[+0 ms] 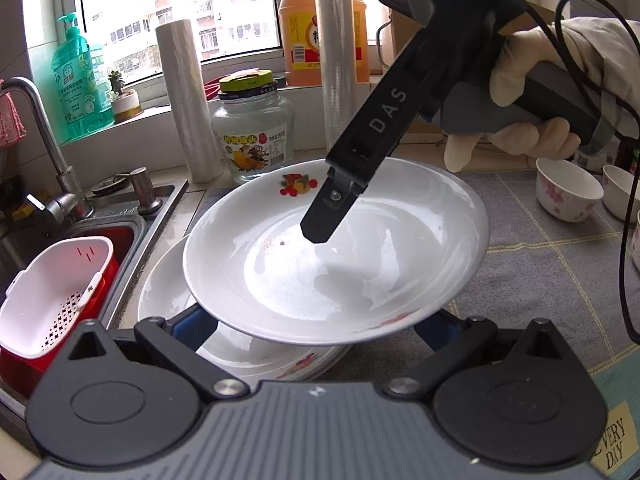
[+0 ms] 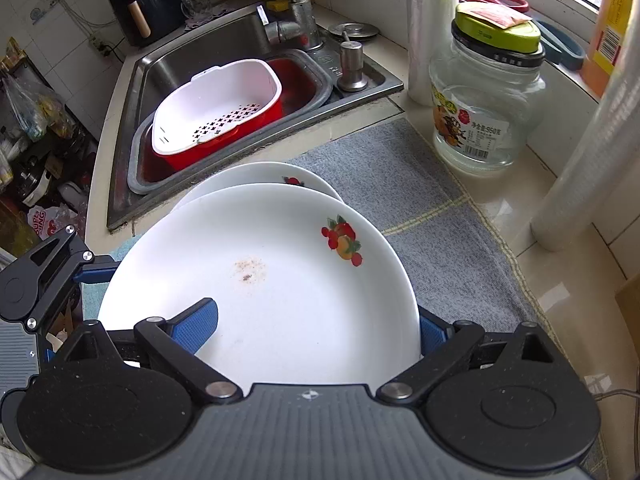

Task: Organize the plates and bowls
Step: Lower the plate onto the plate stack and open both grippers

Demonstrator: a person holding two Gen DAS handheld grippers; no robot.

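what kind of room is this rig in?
Almost certainly a home kitchen, at a counter by a window: a steel sink with a faucet, a dish soap bottle on the sill, and the plate over a cloth-covered counter.

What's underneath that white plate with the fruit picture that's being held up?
Under the lifted plate lies another white plate with the same fruit print, on the grey mat. Only its edge shows; the lifted plate covers most of it, so whether more plates are stacked below is unclear.
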